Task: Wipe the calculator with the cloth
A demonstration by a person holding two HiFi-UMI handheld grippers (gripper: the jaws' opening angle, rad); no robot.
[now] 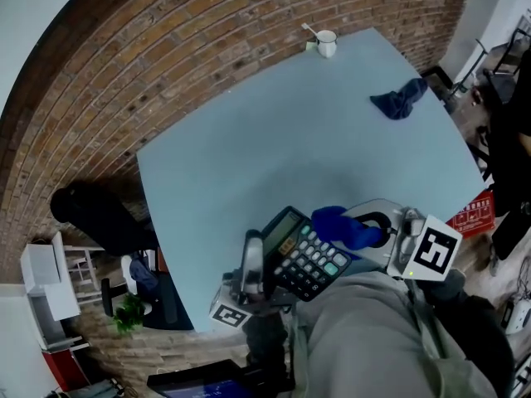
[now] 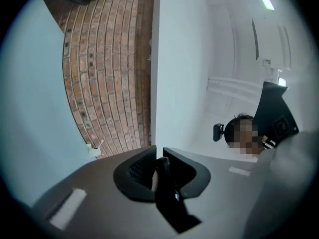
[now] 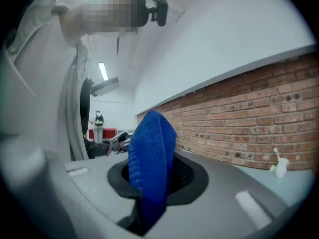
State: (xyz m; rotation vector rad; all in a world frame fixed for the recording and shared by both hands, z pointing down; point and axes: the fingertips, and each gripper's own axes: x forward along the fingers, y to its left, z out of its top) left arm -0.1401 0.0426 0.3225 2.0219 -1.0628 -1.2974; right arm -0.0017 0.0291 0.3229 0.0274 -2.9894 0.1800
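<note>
left claw (image 2: pixel 160 169) clamped on calculator (image 1: pixel 309 257) edge; right claw (image 3: pixel 149 176) nipping cloth (image 3: pixel 149 148); over table (image 1: pixel 249 156) near edge.

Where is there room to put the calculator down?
The pale blue table is bare across its middle, between the white mug, the crumpled dark blue cloth and the near edge. That edge is crowded: the left gripper holds the black calculator, the right gripper a bright blue cloth.

Left gripper (image 2: pixel 158 154) around calculator (image 2: pixel 169 198) edge
</note>
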